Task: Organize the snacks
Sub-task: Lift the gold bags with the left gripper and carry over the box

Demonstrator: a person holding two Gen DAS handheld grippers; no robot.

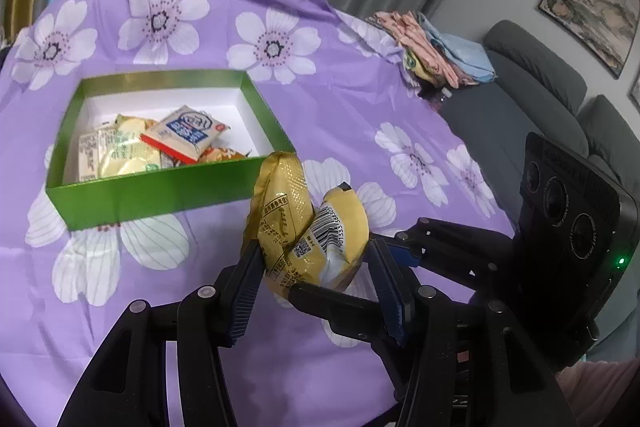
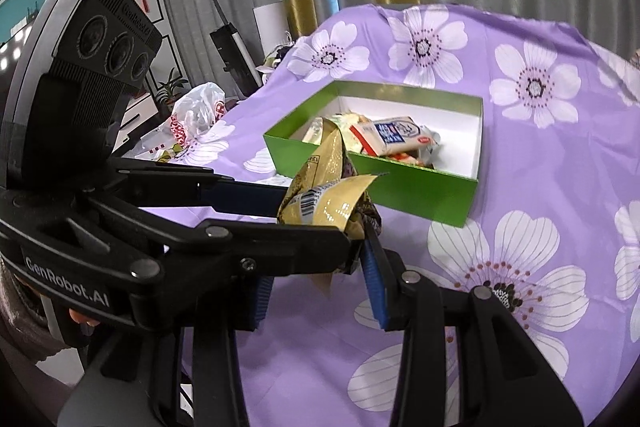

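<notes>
Purple floral tablecloth (image 1: pixel 340 115) with 1 green box (image 1: pixel 160 187), 2 grippers, left gripper (image 1: pixel 316 259) and right gripper (image 2: pixel 320 267), both grasping 1 gold packet (image 1: pixel 304 227).

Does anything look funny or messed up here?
Yes. The gold snack bag is squashed and bent in the middle, pinched by both the left gripper and the right gripper at once, in front of the green box. The snacks in the box lie in a jumbled heap.
</notes>
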